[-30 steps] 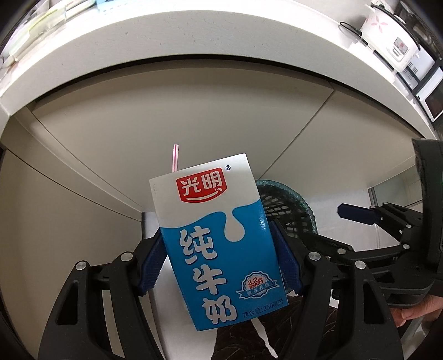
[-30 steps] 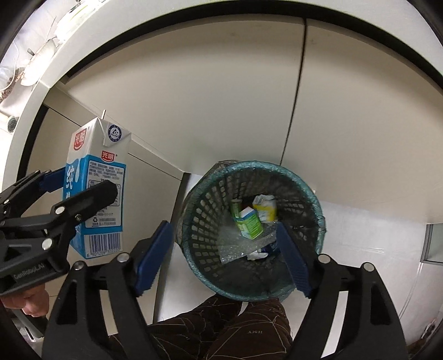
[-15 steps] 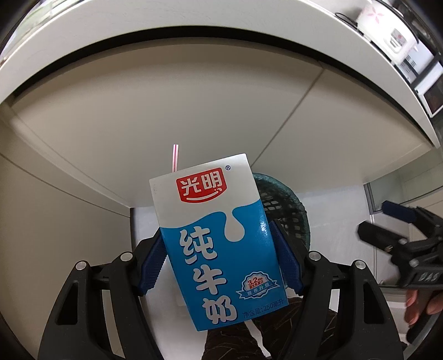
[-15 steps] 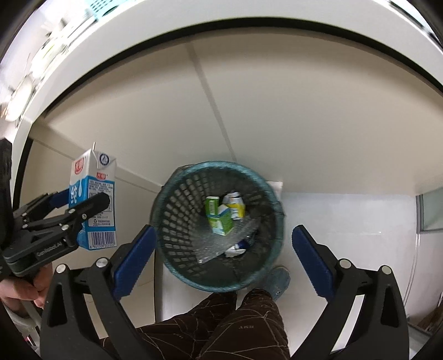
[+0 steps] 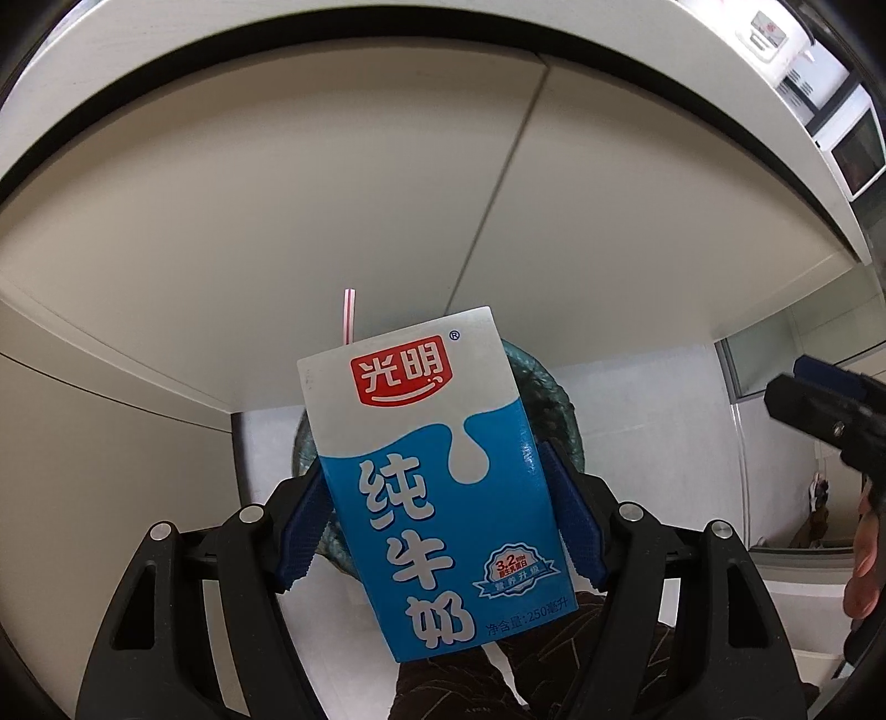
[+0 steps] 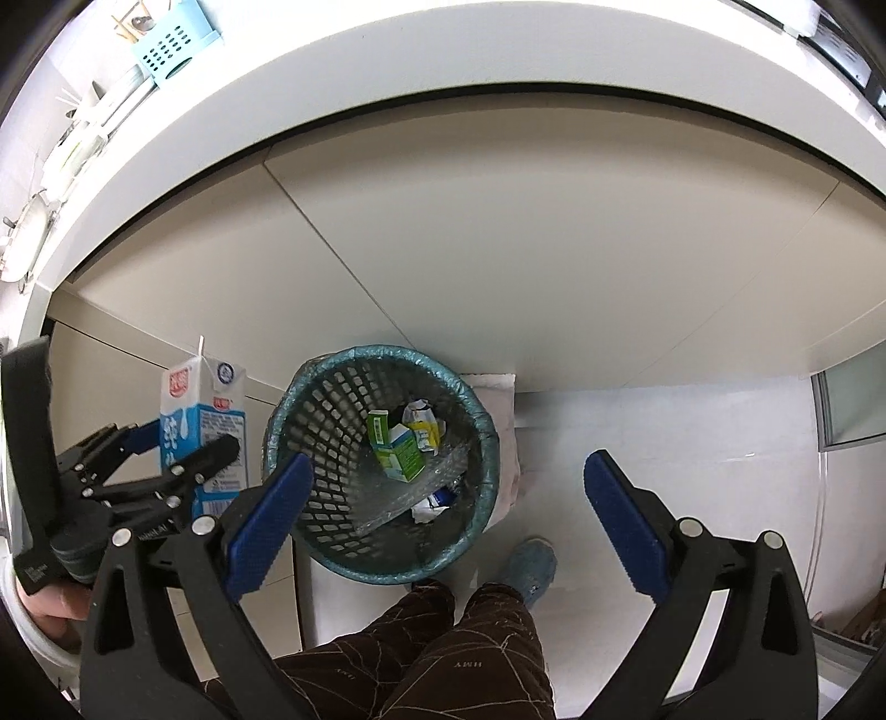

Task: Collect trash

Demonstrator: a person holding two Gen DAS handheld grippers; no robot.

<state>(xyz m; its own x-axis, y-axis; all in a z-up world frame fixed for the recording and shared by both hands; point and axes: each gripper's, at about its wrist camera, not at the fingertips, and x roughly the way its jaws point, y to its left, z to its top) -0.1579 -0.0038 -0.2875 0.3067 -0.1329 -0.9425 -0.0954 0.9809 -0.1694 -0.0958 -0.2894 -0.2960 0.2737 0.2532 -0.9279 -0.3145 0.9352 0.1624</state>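
Observation:
A blue-and-white milk carton [image 5: 437,487] with a striped straw [image 5: 349,315] stands upright between the blue pads of my left gripper [image 5: 437,520], which is shut on its sides. Behind the carton, the teal mesh wastebasket [image 5: 554,410] shows only partly. The right wrist view looks down into the wastebasket [image 6: 326,421], which holds a green carton [image 6: 401,454], a crumpled yellow carton [image 6: 423,426] and clear plastic. My right gripper [image 6: 443,471] hangs open and empty above the basket. To its left, the left gripper [image 6: 171,448] holds the milk carton [image 6: 199,410] beside the rim.
Beige cabinet doors [image 6: 498,249] stand right behind the basket under a white countertop edge [image 6: 387,111]. A person's brown trouser legs [image 6: 421,653] and a blue slipper [image 6: 531,565] are just in front of it. A rice cooker [image 5: 769,33] and microwave [image 5: 853,149] sit on the counter.
My right gripper's jaws have spread wide, and it has risen and shifted right, so the basket looks smaller and further left. The left gripper has kept the carton and drifted slightly.

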